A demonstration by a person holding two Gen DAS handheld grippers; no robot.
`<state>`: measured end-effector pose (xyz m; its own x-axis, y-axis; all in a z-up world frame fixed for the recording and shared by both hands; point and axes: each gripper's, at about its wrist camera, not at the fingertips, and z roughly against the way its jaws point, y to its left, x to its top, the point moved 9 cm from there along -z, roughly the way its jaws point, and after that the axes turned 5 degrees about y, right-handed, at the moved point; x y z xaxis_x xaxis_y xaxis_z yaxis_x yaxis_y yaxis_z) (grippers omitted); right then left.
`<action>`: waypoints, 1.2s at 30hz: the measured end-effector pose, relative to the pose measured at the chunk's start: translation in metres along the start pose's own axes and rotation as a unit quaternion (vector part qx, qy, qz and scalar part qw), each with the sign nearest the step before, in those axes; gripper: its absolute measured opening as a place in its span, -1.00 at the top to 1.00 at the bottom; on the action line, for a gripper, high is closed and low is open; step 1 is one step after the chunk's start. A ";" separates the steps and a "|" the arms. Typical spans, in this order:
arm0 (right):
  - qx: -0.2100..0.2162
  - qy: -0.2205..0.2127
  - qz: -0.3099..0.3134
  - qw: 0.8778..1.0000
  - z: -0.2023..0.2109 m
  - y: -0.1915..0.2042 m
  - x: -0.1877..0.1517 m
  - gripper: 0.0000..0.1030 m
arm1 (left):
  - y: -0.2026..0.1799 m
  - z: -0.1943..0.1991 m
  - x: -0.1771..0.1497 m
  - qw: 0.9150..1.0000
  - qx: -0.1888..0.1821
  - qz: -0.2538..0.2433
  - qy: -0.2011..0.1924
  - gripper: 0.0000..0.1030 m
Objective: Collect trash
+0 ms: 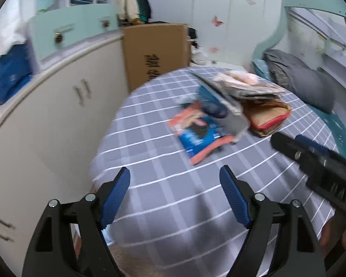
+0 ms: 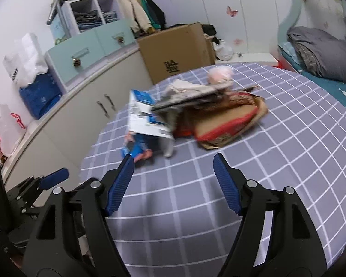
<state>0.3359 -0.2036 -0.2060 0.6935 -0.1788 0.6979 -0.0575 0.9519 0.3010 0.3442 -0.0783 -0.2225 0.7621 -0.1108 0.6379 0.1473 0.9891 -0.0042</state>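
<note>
A pile of trash lies on the grey checked bed (image 1: 173, 196) (image 2: 288, 161). It holds an orange and blue snack wrapper (image 1: 198, 131) (image 2: 138, 151), a white and blue carton (image 1: 221, 110) (image 2: 145, 117), a flattened brown and red cardboard piece (image 1: 269, 117) (image 2: 230, 124), grey crumpled paper (image 2: 189, 92) and a pink bag (image 2: 219, 72). My left gripper (image 1: 175, 194) is open and empty, short of the pile. My right gripper (image 2: 173, 182) is open and empty, just in front of the wrapper. The right gripper shows at the right in the left wrist view (image 1: 311, 154).
A cream cabinet (image 1: 46, 127) (image 2: 80, 106) runs along the bed's left side. A tall cardboard box (image 1: 154, 53) (image 2: 180, 50) stands past the bed. Grey folded bedding (image 1: 299, 78) (image 2: 323, 53) lies at the right. Blue and white bags (image 2: 34, 80) sit on the cabinet.
</note>
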 end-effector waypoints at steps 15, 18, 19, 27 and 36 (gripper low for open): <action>0.003 0.020 -0.020 1.000 -0.019 -0.043 -0.002 -0.44 | -0.030 -0.061 0.024 0.997 0.056 -0.043 0.021 -0.45; -0.001 0.021 -0.005 1.000 -0.023 -0.039 -0.001 -0.44 | -0.031 -0.066 0.026 0.998 0.025 -0.045 0.031 0.36; -0.003 0.022 0.000 1.000 -0.024 -0.035 -0.001 -0.44 | -0.030 -0.066 0.026 0.999 0.007 -0.035 0.033 0.40; -0.014 0.015 0.062 0.998 -0.028 -0.004 0.000 -0.44 | 0.003 -0.057 0.018 1.000 -0.012 0.020 0.020 0.98; -0.068 -0.016 0.167 0.983 -0.035 0.041 0.012 -0.20 | 0.028 -0.022 0.017 0.998 -0.034 0.055 -0.019 0.98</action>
<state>0.3671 -0.1583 -0.2078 0.6287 0.1442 0.7642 -0.1797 0.9830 -0.0376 0.3753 -0.0549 -0.2289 0.7521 0.0033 0.6590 0.1068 0.9862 -0.1269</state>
